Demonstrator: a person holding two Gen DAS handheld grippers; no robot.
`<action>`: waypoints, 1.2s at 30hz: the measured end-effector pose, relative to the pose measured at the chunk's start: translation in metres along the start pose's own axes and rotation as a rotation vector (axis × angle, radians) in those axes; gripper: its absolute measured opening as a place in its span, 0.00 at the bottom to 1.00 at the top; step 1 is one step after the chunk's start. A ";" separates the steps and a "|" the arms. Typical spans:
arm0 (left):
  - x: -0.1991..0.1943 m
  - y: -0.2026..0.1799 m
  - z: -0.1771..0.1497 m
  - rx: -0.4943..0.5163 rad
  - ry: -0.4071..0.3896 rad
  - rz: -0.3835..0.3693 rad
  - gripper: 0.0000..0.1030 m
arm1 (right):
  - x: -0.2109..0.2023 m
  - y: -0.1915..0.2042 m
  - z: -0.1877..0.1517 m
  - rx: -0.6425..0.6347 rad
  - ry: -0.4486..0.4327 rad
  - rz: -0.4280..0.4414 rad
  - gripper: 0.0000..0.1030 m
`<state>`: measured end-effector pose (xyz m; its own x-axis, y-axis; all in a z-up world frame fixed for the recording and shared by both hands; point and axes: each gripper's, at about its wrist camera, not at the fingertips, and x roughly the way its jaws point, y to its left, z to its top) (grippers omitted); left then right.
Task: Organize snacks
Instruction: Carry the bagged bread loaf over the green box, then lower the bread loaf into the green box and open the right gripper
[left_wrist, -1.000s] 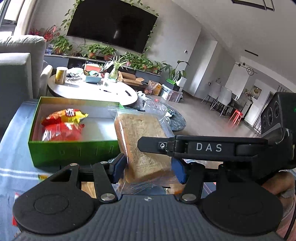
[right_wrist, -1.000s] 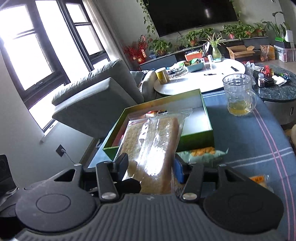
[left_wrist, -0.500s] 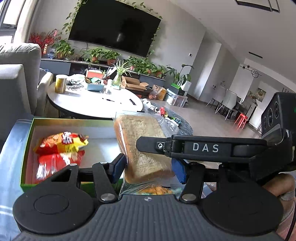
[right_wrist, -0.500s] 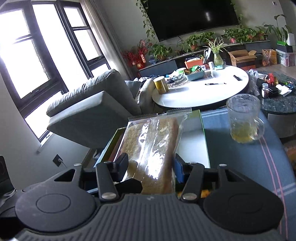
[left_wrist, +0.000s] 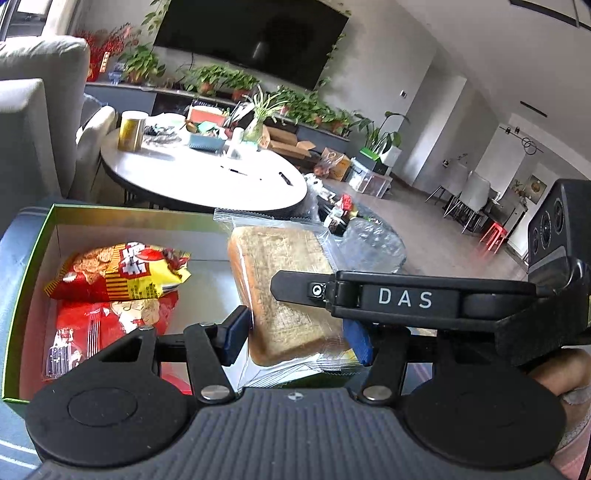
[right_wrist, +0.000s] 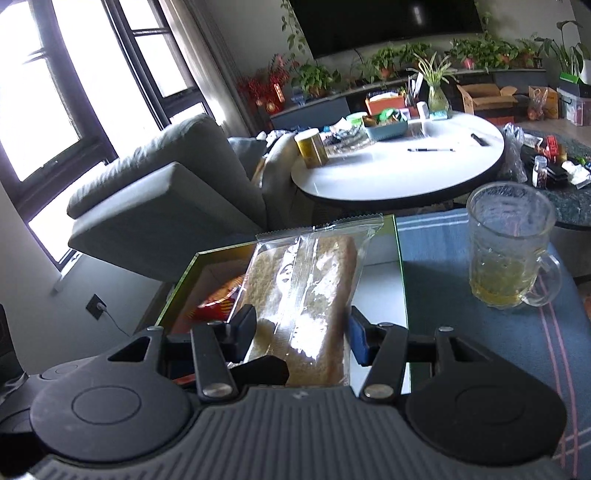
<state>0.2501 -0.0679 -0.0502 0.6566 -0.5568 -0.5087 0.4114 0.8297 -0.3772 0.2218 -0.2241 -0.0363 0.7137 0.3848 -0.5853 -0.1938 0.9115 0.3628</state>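
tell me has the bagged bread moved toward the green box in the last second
Yes. The bagged bread was short of the green box near its front wall; now it hangs over the box's inside, beside the red snack bags.

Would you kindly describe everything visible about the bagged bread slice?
The bread slice is a golden-brown, rectangular slab sealed in a clear, glossy wrapper with crimped ends and a back seam. It is held tilted above the green box, with the left gripper and right gripper both shut on it.

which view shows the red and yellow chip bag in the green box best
The left wrist view: the chip bag lies fully visible in the green box. The right wrist view shows only a corner of it, behind the wrapped bread.
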 end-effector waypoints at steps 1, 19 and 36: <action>0.002 0.002 0.000 -0.004 0.005 0.000 0.51 | 0.004 -0.001 0.000 0.003 0.006 -0.001 0.68; 0.010 0.017 -0.009 -0.069 0.052 0.024 0.57 | -0.001 -0.016 -0.005 0.015 -0.045 -0.116 0.68; -0.025 -0.018 -0.052 0.035 0.107 0.140 0.61 | -0.031 -0.041 -0.055 0.092 0.076 -0.190 0.68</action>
<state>0.1930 -0.0710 -0.0711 0.6389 -0.4348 -0.6347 0.3436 0.8994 -0.2702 0.1706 -0.2657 -0.0734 0.6779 0.2202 -0.7015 0.0043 0.9529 0.3032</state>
